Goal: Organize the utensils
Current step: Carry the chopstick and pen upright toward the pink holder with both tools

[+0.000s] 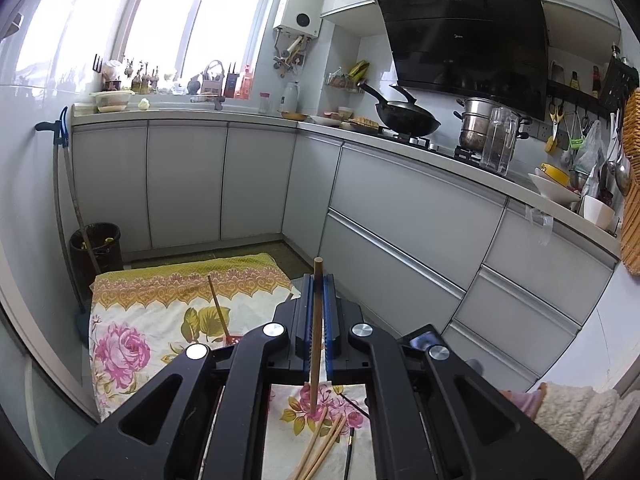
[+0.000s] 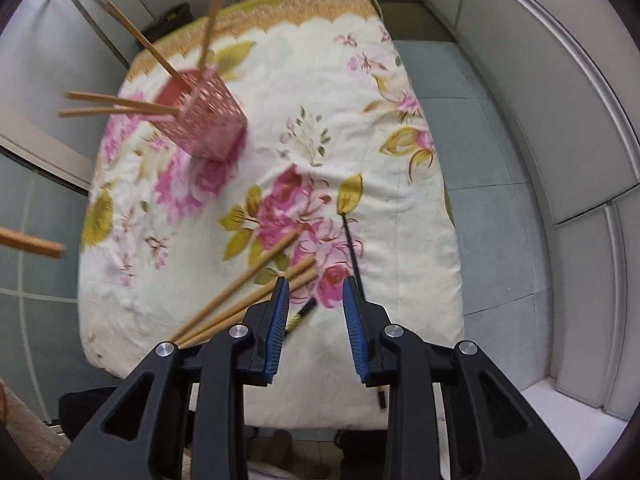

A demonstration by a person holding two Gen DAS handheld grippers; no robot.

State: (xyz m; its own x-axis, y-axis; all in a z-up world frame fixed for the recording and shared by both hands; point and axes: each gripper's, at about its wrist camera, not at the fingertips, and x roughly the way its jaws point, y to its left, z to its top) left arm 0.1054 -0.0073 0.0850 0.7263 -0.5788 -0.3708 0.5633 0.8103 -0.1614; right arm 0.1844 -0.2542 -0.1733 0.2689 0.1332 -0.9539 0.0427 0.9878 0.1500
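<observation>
Left wrist view first: my left gripper (image 1: 318,280) is clamped on a single wooden chopstick (image 1: 317,332), which stands nearly upright between the blue pads, its lower tip above the floral cloth (image 1: 132,320). Below it, a loose bundle of wooden chopsticks (image 1: 320,448) lies on that cloth with a black chopstick (image 1: 350,452) just beside them.

From the right wrist view, my right gripper (image 2: 316,292) hangs over the cloth (image 2: 280,80) with its jaws spread and nothing between them. The wooden bundle (image 2: 240,292) sits just left of the fingers; one black chopstick (image 2: 352,248) runs along the right finger, another short dark one (image 2: 302,312) lies between. Farther across the cloth stands the pink perforated holder (image 2: 208,120), tilted in this lens, with several chopsticks (image 2: 116,104) sticking out of it.
</observation>
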